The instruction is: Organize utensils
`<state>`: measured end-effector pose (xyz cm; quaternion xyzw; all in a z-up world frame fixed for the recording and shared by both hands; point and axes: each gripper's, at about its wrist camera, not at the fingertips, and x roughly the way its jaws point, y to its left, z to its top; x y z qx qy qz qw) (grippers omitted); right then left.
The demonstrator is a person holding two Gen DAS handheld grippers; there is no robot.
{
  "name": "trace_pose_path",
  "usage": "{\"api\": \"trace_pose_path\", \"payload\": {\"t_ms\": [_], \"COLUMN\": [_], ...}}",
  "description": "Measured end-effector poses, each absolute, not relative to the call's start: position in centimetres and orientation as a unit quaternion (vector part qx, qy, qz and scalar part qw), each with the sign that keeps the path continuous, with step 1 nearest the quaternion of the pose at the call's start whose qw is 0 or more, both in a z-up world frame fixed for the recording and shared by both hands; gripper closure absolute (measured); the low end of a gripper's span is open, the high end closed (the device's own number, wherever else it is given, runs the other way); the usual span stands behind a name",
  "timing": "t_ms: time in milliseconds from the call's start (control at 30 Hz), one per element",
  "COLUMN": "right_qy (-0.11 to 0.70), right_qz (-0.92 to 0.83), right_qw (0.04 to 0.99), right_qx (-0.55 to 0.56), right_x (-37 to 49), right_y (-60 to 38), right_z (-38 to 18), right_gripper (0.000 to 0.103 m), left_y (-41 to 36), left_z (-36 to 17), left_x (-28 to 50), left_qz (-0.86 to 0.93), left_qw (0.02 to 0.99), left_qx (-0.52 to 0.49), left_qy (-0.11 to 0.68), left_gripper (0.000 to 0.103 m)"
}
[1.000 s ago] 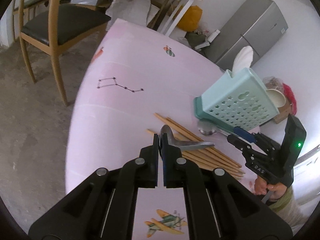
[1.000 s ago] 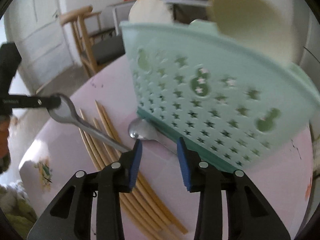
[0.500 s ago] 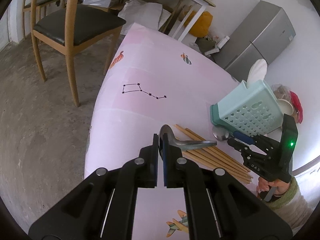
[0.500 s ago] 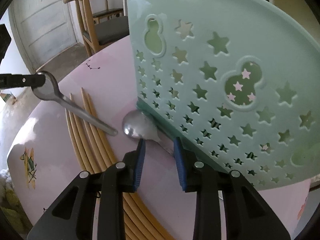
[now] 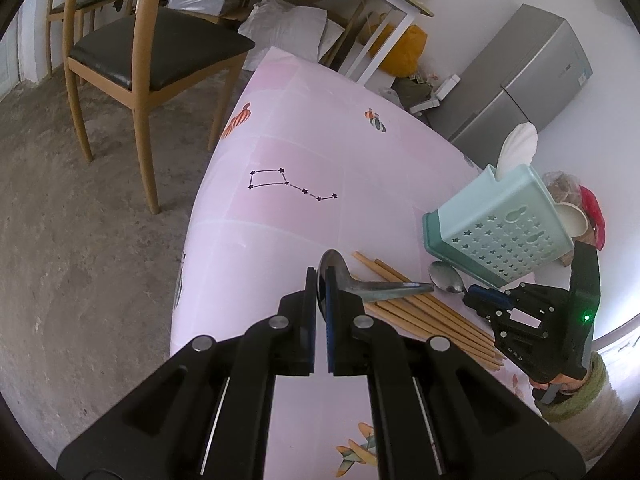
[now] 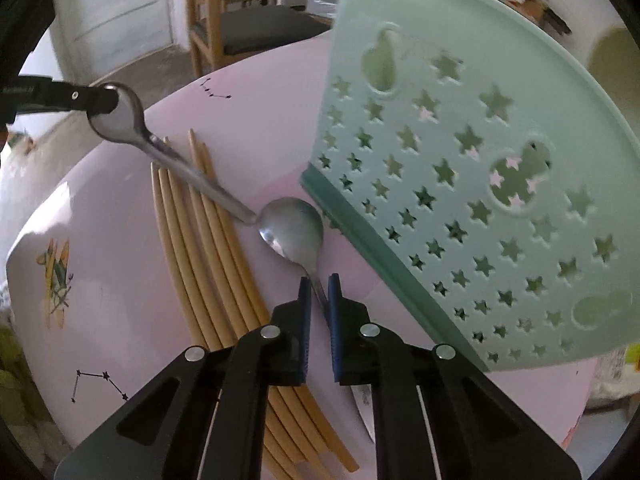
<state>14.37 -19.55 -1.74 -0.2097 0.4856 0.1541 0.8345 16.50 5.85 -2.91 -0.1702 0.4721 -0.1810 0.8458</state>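
Pinching a steel spoon [image 5: 340, 270] by its bowl, the left gripper [image 5: 321, 280] holds it above the chopsticks [image 5: 424, 312] on the pink table [image 5: 304, 128]. Beside them, the right gripper [image 6: 318, 292] clamps a second spoon [image 6: 294, 224] by its handle, partly hidden between the pads. Behind, a tilted mint basket [image 6: 480, 168] blocks the view.

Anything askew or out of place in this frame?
Yes: the mint utensil basket looks tipped rather than upright. The left gripper pinches its spoon by the bowl, handle sticking sideways over the chopsticks.
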Motion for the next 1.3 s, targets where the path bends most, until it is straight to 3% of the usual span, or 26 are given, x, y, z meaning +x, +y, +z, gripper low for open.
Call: {"api": "trace_pose_path", "payload": {"t_ms": [200, 333, 800, 1300], "right_qy": [0.48, 0.457, 0.367, 0.301], "right_qz": [0.167, 0.159, 0.115, 0.046], "right_qw": [0.831, 0.835, 0.881, 0.941], "right_qx": [-0.225, -0.261, -0.276, -0.15], "right_x": [15.9, 15.6, 11.9, 5.7], "right_y": [-18.5, -17.5, -17.9, -23.3], "right_z": [-2.6, -2.7, 1.8, 7.5], "right_gripper": [0.093, 0.098, 0.101, 0.101], "left_y": [5.8, 5.7, 5.1, 4.1], "left_z": [-2.8, -2.4, 2.8, 14.9], "left_x": [16.5, 16.2, 14.1, 9.9], "left_qz": [-0.178, -0.181, -0.206, -0.273], "left_qw": [0.847, 0.851, 0.885, 0.924], "left_qx": [-0.174, -0.175, -0.16, -0.113], "left_qy": [0.471, 0.46, 0.386, 0.241], "left_gripper": [0.1, 0.101, 0.102, 0.102]}}
